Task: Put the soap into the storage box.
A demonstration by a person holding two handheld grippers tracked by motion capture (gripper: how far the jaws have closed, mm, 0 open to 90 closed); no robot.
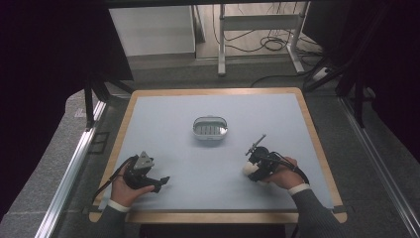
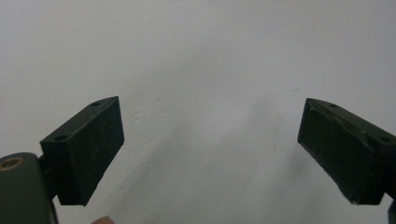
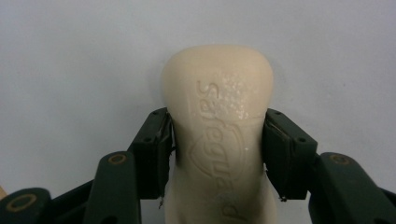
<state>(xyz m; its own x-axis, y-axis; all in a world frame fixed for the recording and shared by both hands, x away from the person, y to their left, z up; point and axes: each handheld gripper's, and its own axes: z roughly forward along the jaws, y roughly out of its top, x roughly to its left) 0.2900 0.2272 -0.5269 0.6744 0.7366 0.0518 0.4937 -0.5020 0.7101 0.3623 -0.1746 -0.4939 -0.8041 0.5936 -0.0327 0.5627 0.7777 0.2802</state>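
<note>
1. The desk (image 1: pixel 163 114), covered in a pale blue mat, carried a small oval soap dish (image 1: pixel 210 128) near its middle.
2. The left tongs (image 2: pixel 210 144) rested low at the near left, jaws spread wide and empty.
3. The right tongs (image 3: pixel 217 154) were closed across the narrow waist of a cream soap bar (image 3: pixel 217 116), near right, well apart from the dish.
4. The bar looked stiff but slick and easily dented; the waist seemed the surest hold. Its lower end was cut off.

Soap bar (image 3: pixel 218 140) near end cut off by bottom edge below the right gripper (image 3: pixel 218 154) pads; embossed lettering partly lost there. Soap dish (image 1: pixel 210 127) contents too small to tell. Left gripper (image 2: pixel 210 154) body out of frame.
</note>
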